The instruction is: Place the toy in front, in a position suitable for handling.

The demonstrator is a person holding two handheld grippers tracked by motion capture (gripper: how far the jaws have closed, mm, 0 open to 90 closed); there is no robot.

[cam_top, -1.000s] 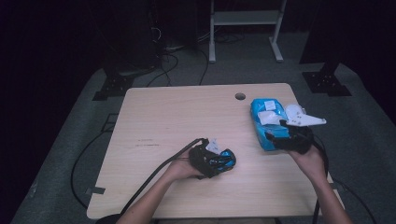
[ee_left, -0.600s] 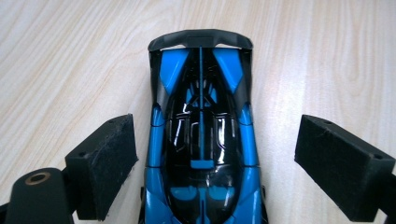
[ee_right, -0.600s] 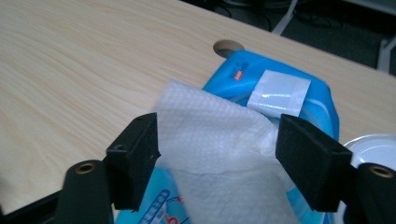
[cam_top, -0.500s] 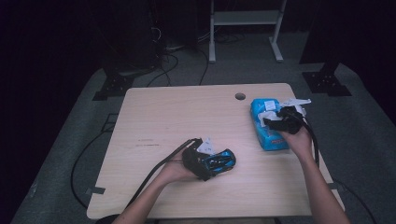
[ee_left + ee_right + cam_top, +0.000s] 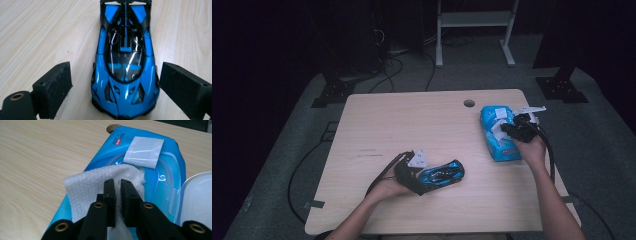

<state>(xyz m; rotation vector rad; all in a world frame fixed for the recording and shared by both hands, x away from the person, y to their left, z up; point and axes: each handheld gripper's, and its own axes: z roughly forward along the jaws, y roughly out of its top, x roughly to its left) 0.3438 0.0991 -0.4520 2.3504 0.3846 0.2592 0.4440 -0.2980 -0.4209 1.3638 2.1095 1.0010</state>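
Note:
A blue and black toy car (image 5: 449, 172) lies on the wooden table (image 5: 412, 120), its nose toward my left gripper (image 5: 428, 177). That gripper is open. Its jaws have just been opening, and the car (image 5: 125, 62) sits between the pads (image 5: 52, 90) with a gap on each side. At the right edge lies a blue wet-wipe pack (image 5: 497, 142) with its clear lid (image 5: 197, 195) flipped up. My right gripper (image 5: 118, 185) has just closed on a white wipe (image 5: 85, 187) that sticks out of the pack's opening. The right gripper (image 5: 508, 131) rests over the pack's middle.
A round cable hole (image 5: 469, 103) is in the table near its far edge, just left of the pack. A white sticker tab (image 5: 143, 151) lies on the pack top. Cables trail from both grippers. A white frame stand (image 5: 472, 20) and dark stands are on the floor beyond.
The right gripper moved from the pack's near end up over its opening and shut on the wipe. The left gripper's jaws widened and it drew back a little; the car stayed put.

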